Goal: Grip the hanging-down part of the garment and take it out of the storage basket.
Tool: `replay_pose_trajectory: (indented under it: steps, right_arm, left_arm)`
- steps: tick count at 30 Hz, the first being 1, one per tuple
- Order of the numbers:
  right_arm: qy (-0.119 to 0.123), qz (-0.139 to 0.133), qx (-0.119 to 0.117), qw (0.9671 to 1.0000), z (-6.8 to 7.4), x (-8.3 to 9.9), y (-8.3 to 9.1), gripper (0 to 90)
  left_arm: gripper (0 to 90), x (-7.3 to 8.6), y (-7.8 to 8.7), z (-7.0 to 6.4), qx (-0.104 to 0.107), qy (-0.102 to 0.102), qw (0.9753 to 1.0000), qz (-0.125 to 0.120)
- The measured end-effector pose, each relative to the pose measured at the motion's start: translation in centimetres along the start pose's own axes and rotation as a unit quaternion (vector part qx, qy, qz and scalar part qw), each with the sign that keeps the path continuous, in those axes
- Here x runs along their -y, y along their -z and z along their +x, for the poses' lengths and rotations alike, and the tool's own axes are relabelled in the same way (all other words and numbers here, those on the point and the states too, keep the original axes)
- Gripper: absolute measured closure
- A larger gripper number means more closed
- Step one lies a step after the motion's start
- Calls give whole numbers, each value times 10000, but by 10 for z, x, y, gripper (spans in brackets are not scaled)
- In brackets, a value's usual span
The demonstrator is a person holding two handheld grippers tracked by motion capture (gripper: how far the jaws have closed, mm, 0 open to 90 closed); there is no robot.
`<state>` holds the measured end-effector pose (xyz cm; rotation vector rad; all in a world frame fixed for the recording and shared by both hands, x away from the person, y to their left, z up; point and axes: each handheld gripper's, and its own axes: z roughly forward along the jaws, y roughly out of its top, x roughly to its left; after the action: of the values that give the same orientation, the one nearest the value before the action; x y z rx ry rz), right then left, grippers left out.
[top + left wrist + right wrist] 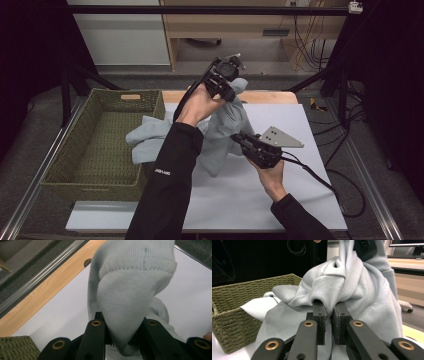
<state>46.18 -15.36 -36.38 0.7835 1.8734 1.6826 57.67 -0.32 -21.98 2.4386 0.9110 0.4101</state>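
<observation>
Left tool (223, 82) clamps a ribbed cuff or hem of the pale grey sweatshirt (225, 125), lifted at the counter's (280, 200) 12 o'clock edge; right tool (248, 144), jaws narrow, pinches a fold lower down. 1 part drapes over the woven basket (65, 155) rim at 9 o'clock. Risk: the thin right pinch slips under tension, or the draped part snags and drags the basket.

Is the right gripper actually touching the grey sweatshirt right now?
Touching. The right gripper view shows the right gripper with its jaws pinched on a fold of the grey sweatshirt, fabric bunched between them.
</observation>
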Motion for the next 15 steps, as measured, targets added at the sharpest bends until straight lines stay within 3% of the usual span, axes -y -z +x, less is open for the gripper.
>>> replay_pose_trajectory:
  steps: [5,9,10,12,14,15]
  right_arm:
    - [20,-122,99,9999,-5,-2,15,830]
    - [10,-59,127,9999,-6,-3,21,829]
    - [111,-4,151,9998,-7,-1,22,828]
    - [82,50,142,9999,-7,4,21,821]
    - [-23,114,59,9999,-8,11,19,795]
    - [-44,184,20,9998,-8,15,19,727]
  left_arm:
    - [778,-2,0,-6,28,-86,10000,27]
    - [778,-2,1,-7,27,-119,9999,44]
    - [778,-2,1,-7,37,-156,9998,77]
    - [778,-1,0,-9,51,-88,9999,22]
    - [778,0,-1,-10,47,-96,9999,27]
    - [778,1,-3,-10,8,-122,9999,-7]
